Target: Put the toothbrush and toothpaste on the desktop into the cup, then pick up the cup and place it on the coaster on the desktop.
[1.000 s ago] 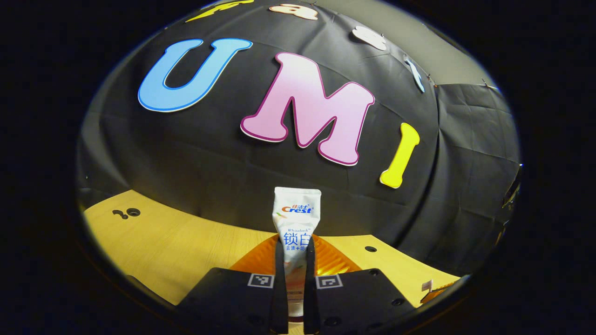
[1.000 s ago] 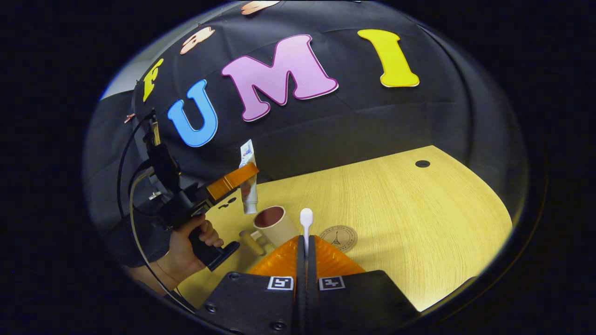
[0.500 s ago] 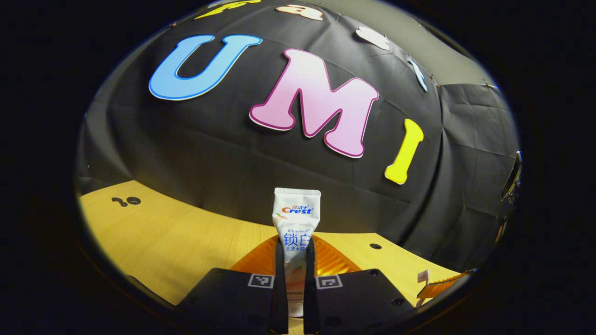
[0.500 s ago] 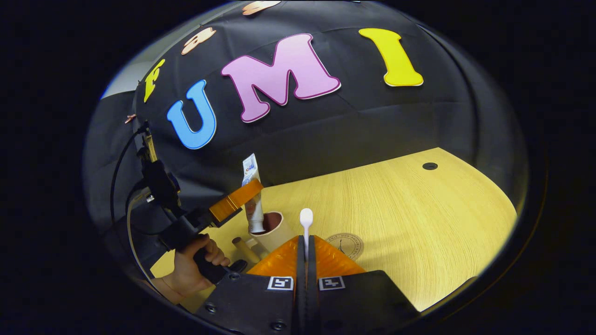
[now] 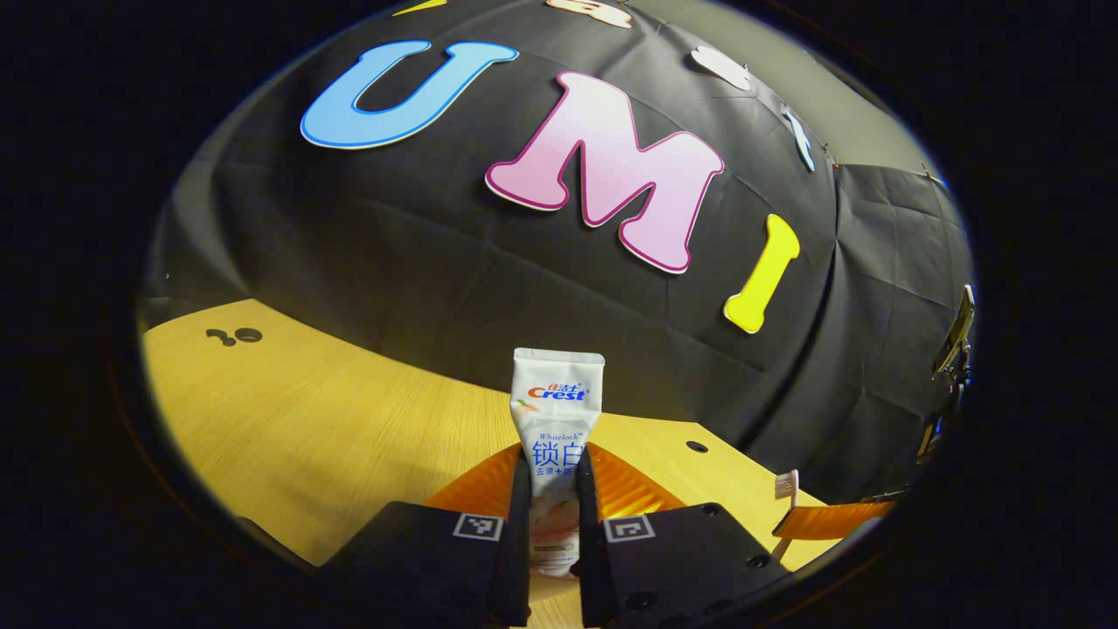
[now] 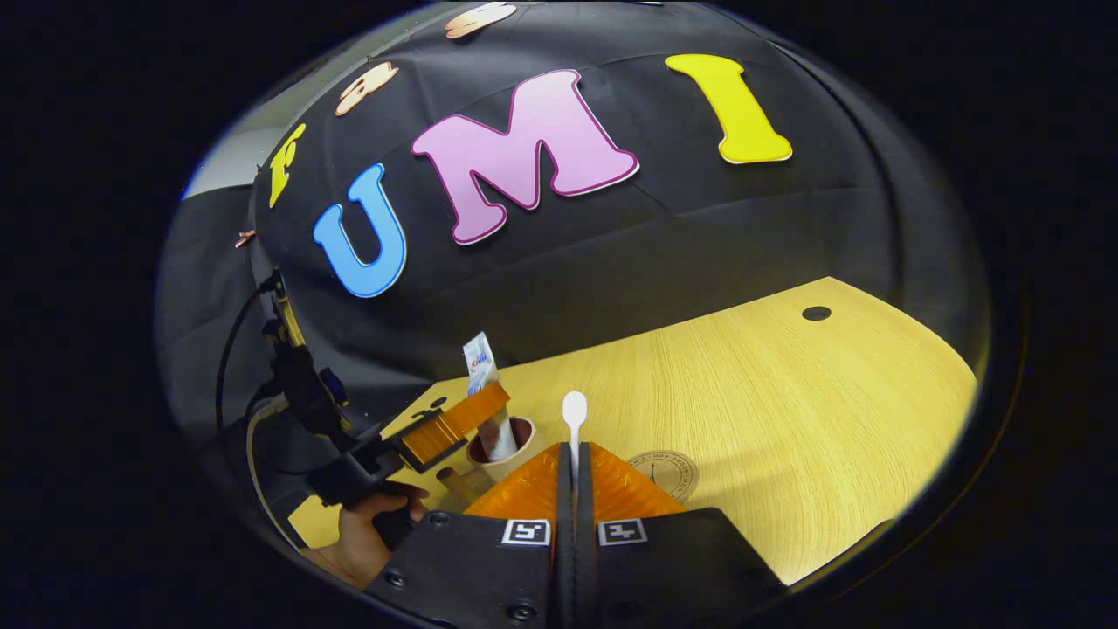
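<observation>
Spanning both views, a yellow wooden desktop (image 6: 769,393) meets black cloth wall (image 5: 419,262).

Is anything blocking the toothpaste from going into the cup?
No. The toothpaste held by the left gripper already dips into the open cup; nothing visible blocks it.

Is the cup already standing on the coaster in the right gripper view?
No, the cup stands on the bare desktop, left of the coaster.
</observation>
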`<state>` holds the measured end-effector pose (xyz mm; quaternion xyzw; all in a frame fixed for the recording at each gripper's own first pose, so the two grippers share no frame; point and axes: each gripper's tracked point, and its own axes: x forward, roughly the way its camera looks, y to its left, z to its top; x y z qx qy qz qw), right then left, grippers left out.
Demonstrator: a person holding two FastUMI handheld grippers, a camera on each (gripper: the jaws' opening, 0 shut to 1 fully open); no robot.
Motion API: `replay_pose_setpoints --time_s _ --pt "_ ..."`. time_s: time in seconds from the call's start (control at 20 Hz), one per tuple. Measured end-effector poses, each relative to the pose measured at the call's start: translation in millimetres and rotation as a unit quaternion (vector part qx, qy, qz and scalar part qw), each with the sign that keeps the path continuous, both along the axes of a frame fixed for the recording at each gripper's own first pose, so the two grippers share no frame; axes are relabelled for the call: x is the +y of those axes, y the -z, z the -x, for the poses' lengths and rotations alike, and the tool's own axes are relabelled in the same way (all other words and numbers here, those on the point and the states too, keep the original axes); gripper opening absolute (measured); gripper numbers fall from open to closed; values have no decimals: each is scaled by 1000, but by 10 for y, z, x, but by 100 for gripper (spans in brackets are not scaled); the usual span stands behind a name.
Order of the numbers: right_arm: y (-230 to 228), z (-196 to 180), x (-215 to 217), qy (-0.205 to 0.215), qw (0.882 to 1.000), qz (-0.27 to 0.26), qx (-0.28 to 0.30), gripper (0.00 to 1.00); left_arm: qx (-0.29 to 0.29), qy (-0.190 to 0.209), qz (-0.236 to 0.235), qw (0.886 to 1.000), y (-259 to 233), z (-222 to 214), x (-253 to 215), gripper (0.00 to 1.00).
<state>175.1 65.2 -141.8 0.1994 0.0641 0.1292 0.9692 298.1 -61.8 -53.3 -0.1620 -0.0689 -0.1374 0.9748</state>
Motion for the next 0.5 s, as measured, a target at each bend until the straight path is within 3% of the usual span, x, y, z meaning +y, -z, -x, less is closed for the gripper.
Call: replay_pose_setpoints --time_s 0.25,0.3,0.35,0.4,0.5 --pt "-170 -31 64 1 999 -25 -25 5 6 11 7 1000 103 163 3 31" --pt "-230 -44 87 0 999 -33 -34 5 9 14 10 1000 105 205 17 43" --pt "-289 -62 118 -1 998 -44 -42 5 7 11 10 1000 110 227 37 34" --pt "-352 -79 140 -2 997 -55 -50 5 7 7 8 1000 111 250 72 48" --pt "-445 -146 172 -3 995 -72 -62 5 12 2 3 1000 141 300 113 66"
